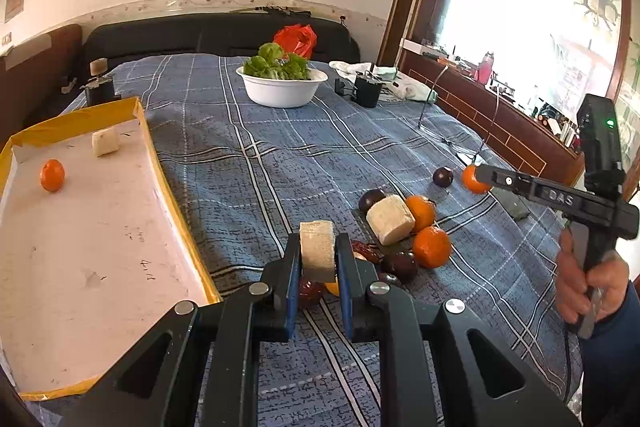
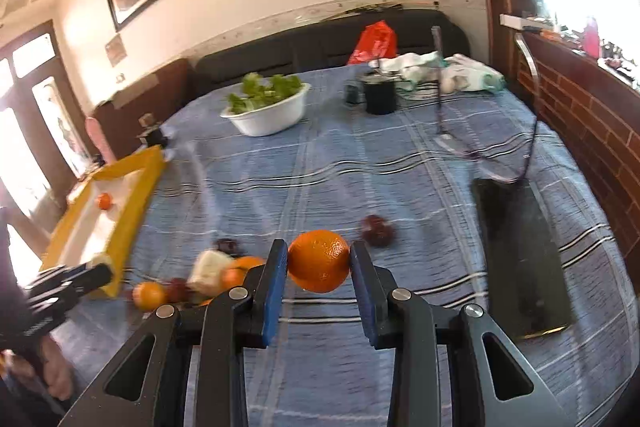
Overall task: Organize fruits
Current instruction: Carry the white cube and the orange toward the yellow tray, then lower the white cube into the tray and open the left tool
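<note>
A: Blue pads on your left gripper are clamped narrow on a pale cut chunk, held up over the checked blue bedspread.

B: And your right gripper pinches an orange between its blue pads, lifted clear of the cloth.

A: Where does the rest of the fruit lie?

B: You have a loose heap on the bedspread just beyond the left gripper: two oranges, another pale chunk, dark plums and red dates, touching one another. One plum sits apart, farther right.

A: And the tray?

B: Your yellow-rimmed tray is on the left, holding a small orange and a pale chunk, well apart. A white bowl of greens stands at the far end.
</note>
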The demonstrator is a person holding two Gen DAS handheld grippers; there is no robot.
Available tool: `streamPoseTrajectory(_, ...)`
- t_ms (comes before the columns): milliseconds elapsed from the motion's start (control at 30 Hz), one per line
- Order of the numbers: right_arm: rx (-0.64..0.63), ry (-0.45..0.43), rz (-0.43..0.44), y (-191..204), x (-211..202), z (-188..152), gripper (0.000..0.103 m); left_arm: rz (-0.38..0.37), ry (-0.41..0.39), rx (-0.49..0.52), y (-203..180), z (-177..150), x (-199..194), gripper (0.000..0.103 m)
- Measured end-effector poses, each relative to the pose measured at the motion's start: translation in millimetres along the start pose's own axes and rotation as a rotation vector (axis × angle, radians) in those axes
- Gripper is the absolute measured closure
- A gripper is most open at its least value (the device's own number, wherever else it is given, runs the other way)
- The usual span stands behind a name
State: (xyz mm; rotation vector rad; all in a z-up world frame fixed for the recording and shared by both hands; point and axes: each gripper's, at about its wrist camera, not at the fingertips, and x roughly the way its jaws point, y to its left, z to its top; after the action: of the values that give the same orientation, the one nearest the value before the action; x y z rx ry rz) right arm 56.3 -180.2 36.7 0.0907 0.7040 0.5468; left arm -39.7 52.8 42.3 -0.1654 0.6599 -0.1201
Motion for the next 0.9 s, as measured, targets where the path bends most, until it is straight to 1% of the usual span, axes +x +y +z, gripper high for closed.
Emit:
streamPoseTrajectory(133,-0.028,0.009,0.052,28.7,-2.2,0.8,0.068,-0.002,-0.012,-0.019,5.6,1.1,-5.4,0.087)
streamPoseTrajectory(300,-0.085,0.01,0.091,62.6,-3.8,6.3,0.068,0.006,-0.041,-0.048,14.8,2.9,-17.4,0.087)
streamPoseTrajectory(500,-0.14,0.028,0.147,100.6,3.8,16.3,0.068,0.037,-0.074,-0.08,34.4,7.5,-33.3,0.087)
streamPoseTrajectory(700,-0.19,0.054,0.21,143.5,18.1,26.6,0.068,0.1,-0.102,-0.144,67.4,15.0,-47.7,0.087)
streamPoseTrajectory(900,-0.206,0.102,0.277,188.7,43.1,39.0,0.067,0.177,-0.102,-0.212,104.9,26.7,-52.2,0.087)
